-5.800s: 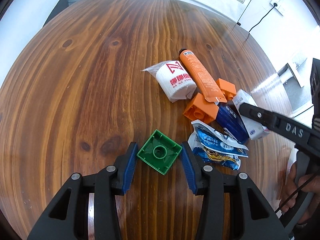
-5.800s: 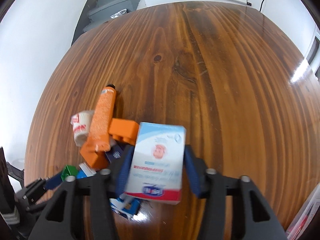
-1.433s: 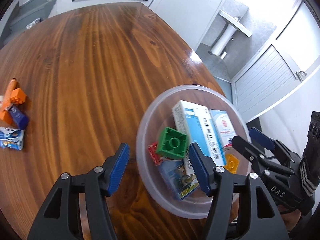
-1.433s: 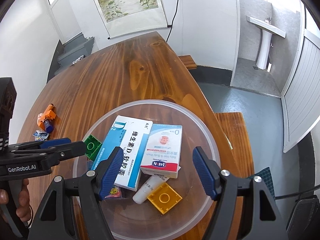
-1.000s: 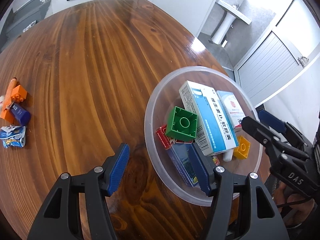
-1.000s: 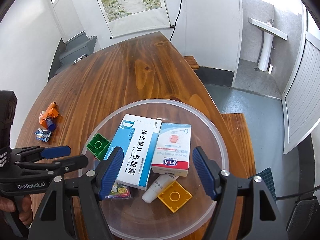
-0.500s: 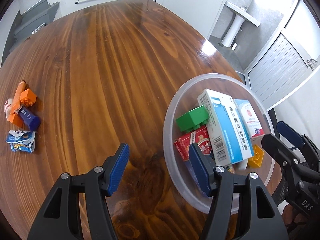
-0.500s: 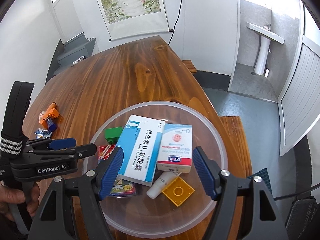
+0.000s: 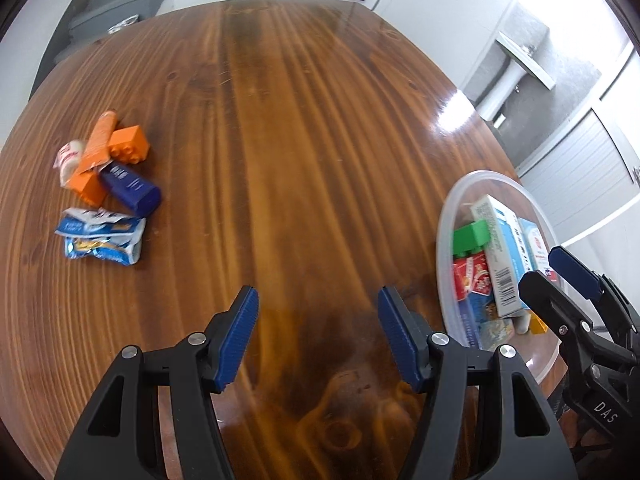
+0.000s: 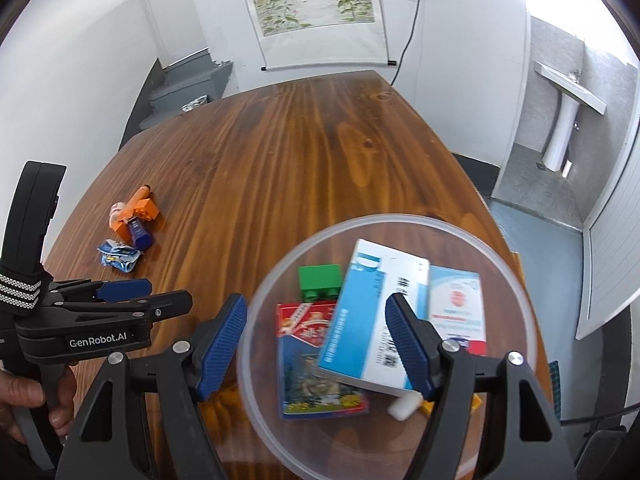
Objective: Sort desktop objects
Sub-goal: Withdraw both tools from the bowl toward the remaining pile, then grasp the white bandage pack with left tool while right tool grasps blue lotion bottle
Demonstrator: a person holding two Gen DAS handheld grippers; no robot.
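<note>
Orange and blue leftovers lay in a small heap near the table's (image 9: 312, 128) left edge: an orange tube (image 9: 98, 140) across two orange bricks (image 9: 129, 145), a white roll (image 9: 69, 159), a dark blue pack (image 9: 130, 189) and a crumpled blue sachet (image 9: 102, 238) just beside them. Half a second before, that heap had sat far off at the margin of the left wrist view; by this moment it was larger and closer to centre, so the left gripper (image 9: 316, 334) had swung away from the bowl toward it, jaws wide and holding nothing. Moving right, the clear bowl (image 10: 516, 280) stood at the table's right edge with the green brick (image 10: 320, 281) tipped on its side inside, touching the blue-and-white box (image 10: 372, 316). The right gripper (image 10: 316, 346) hovered over the bowl's near rim, also spread wide and empty. Both drops looked finished; the heap was probably next.
</note>
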